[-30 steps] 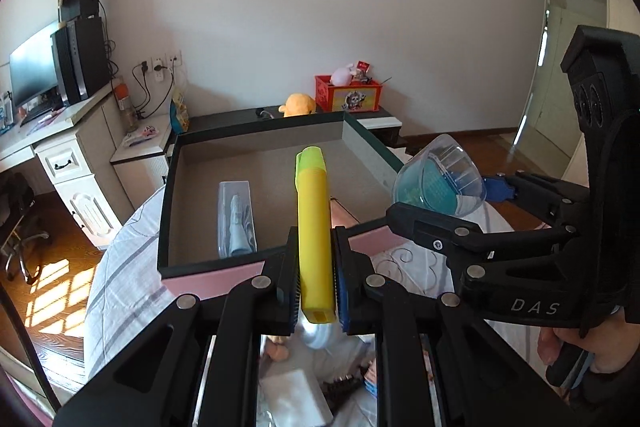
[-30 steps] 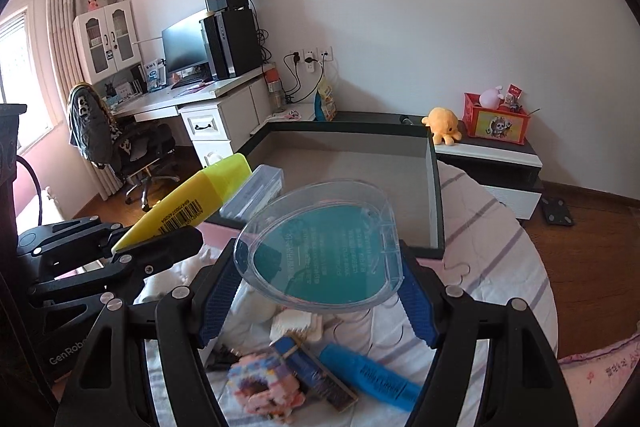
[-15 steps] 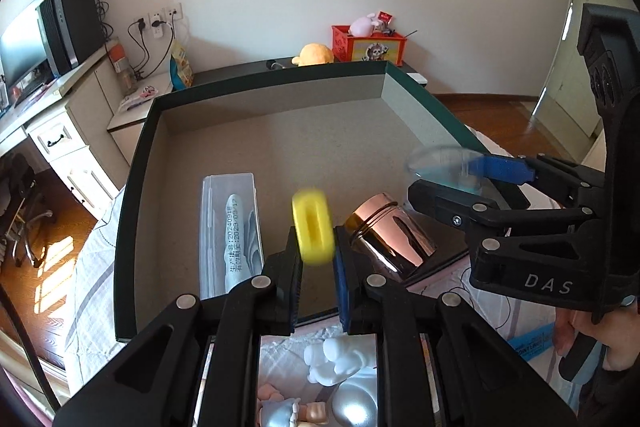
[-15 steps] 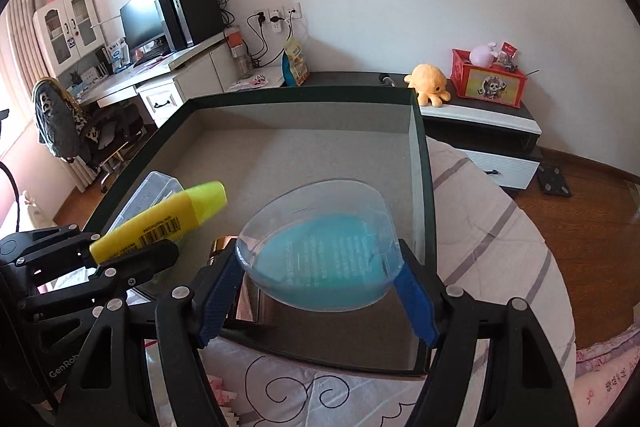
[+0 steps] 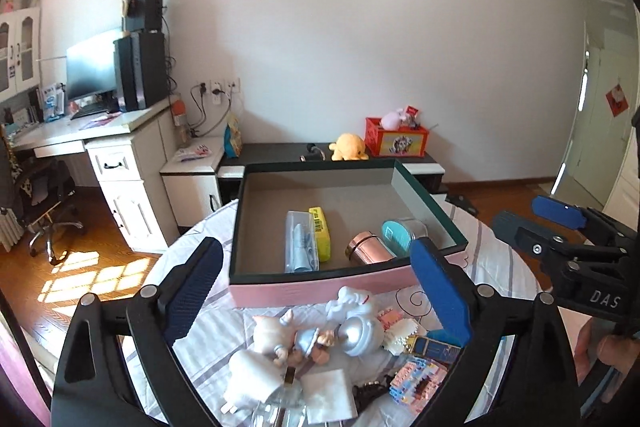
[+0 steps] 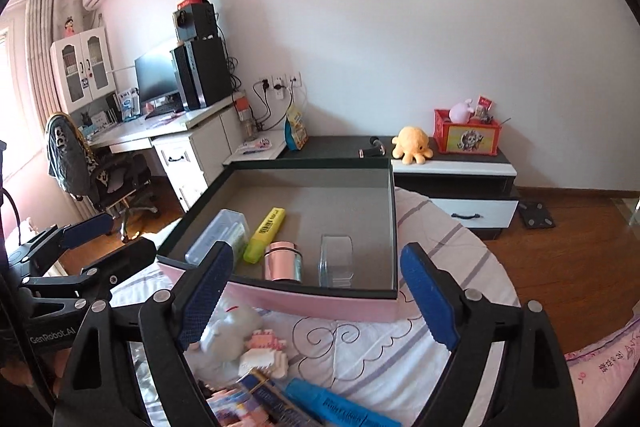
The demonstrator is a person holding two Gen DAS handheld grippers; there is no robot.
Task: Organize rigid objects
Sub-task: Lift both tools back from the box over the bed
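Observation:
A pink box with a dark green rim (image 5: 320,285) (image 6: 320,305) sits on the round table. Inside lie a yellow highlighter (image 5: 320,233) (image 6: 266,235), a clear plastic case (image 5: 300,241) (image 6: 216,237), a rose-gold metal cup (image 5: 366,247) (image 6: 282,261) and a clear container with a teal inside (image 5: 402,233) (image 6: 336,261). My left gripper (image 5: 316,291) is open and empty, above the loose items in front of the box. My right gripper (image 6: 320,295) is open and empty, at the box's near wall.
Figurines (image 5: 296,339), a silver ball (image 5: 360,331), block toys (image 5: 416,379) (image 6: 264,347), a white adapter (image 5: 252,375) and a blue highlighter (image 6: 336,405) lie on the striped cloth in front of the box. A desk and chair stand left, a low cabinet behind.
Both grippers opened and pulled back from the box. The yellow highlighter and the clear teal container now lie inside the box.

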